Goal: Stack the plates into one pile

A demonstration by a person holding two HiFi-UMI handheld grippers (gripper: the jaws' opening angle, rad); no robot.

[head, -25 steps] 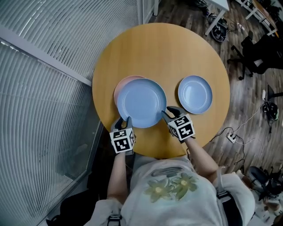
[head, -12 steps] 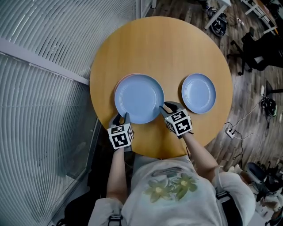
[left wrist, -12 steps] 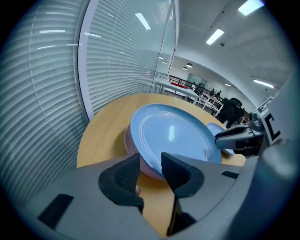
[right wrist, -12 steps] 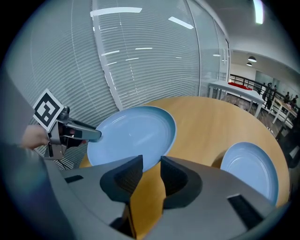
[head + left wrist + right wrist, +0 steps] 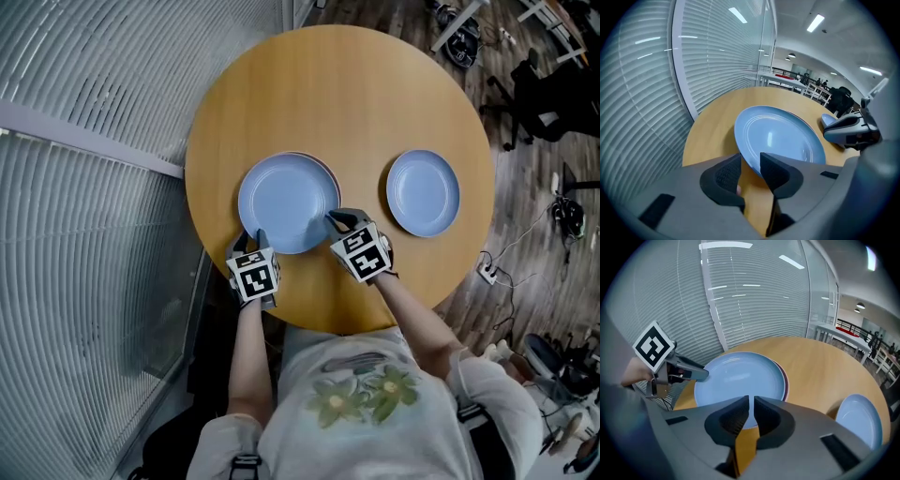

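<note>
The big blue plate point(image 5: 286, 202) lay on the pink plate point(image 5: 787, 383), just ahead of both tools: that step looked done. The left gripper point(image 5: 750, 157) was wide, just closing a bit, the plate's edge loose in its gap. The right gripper point(image 5: 751, 401) had just closed to a thin slit, empty. Next, the small plate point(image 5: 424, 192) on its right would need open jaws.

The pink plate point(image 5: 787, 382) lies almost wholly hidden under the big blue plate point(image 5: 740, 373); only a thin crescent of its rim shows at the right. In the head view the person point(image 5: 361, 412) is cut off by the bottom edge, and the chairs point(image 5: 553, 89) on the floor run off the right edge. Far off in the left gripper view, small dark shapes point(image 5: 820, 83) may be people: too small to tell.
</note>
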